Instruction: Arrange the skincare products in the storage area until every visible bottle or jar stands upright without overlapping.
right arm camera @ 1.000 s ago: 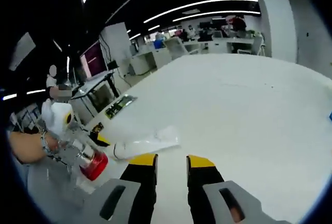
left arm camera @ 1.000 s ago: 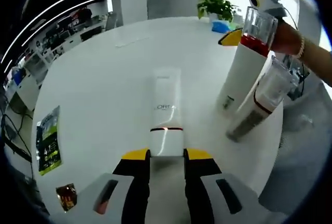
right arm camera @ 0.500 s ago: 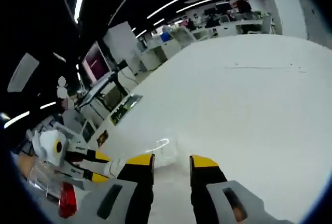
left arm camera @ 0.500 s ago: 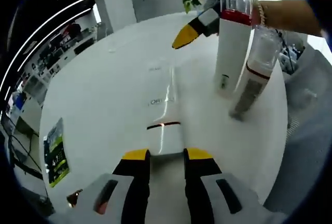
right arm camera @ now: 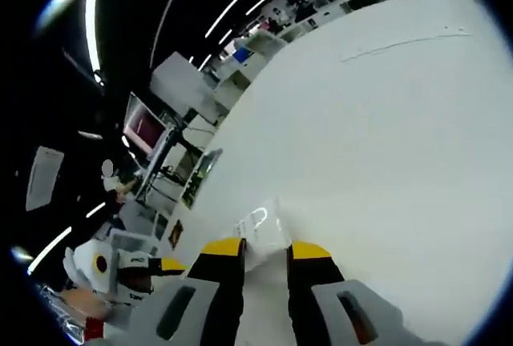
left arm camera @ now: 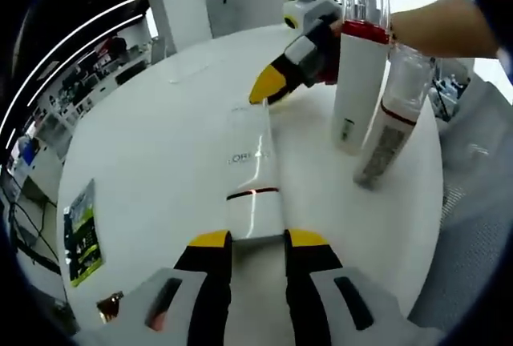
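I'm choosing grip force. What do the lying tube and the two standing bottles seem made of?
Lying tube: likely soft plastic, glossy white; it shows a sheen and a flat crimped end. Tall bottle: apparently rigid opaque white plastic under a clear cap. Leaning bottle: seemingly frosted translucent plastic, possibly glass.

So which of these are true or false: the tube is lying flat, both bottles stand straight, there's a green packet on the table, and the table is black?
The white tube lies flat on the table: true.
Both bottles stand straight: false. The red-collared bottle is upright, while the clear-capped bottle leans against it.
A green packet lies on the table: true.
The table is black: false, it is white.
The right gripper reaches toward the tube's far end: true.
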Tool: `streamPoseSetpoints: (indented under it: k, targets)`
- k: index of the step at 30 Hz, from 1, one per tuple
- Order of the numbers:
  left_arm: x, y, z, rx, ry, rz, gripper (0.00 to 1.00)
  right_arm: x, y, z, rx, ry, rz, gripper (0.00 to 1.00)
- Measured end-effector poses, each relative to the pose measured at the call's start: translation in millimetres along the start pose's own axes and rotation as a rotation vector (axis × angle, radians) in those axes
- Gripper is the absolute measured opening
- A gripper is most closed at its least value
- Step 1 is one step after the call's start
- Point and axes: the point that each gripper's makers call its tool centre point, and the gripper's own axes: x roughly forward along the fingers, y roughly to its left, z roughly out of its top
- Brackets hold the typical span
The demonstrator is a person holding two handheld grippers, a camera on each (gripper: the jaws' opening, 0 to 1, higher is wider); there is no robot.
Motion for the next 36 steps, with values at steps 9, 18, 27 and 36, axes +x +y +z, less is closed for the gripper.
streamPoseSetpoints:
  k: [9, 18, 27, 36]
  targets:
    - [1.6, 0.0, 1.3, -0.075, -0.023, -0.019, 0.21, -11.3, 39.9, 23.8, -0.091, -0.068, 0.071, 0.02]
    - [3.9, -2.7, 0.0, -0.090, -0.026, -0.024, 0.21, -26.0, 91.1, 26.1, -0.427, -0.047, 0.137, 0.01]
    - [3.9, -3.2, 0.6, -0.098, -0.033, -0.022, 0.21, -32.9, 120.5, 25.4, -0.676, -0.021, 0.115, 0.01]
    - [4.1, -3.3, 0.6, -0.124, -0.047, -0.015, 0.22, -33.5, 131.2, 25.2, -0.750, 0.018, 0.124, 0.01]
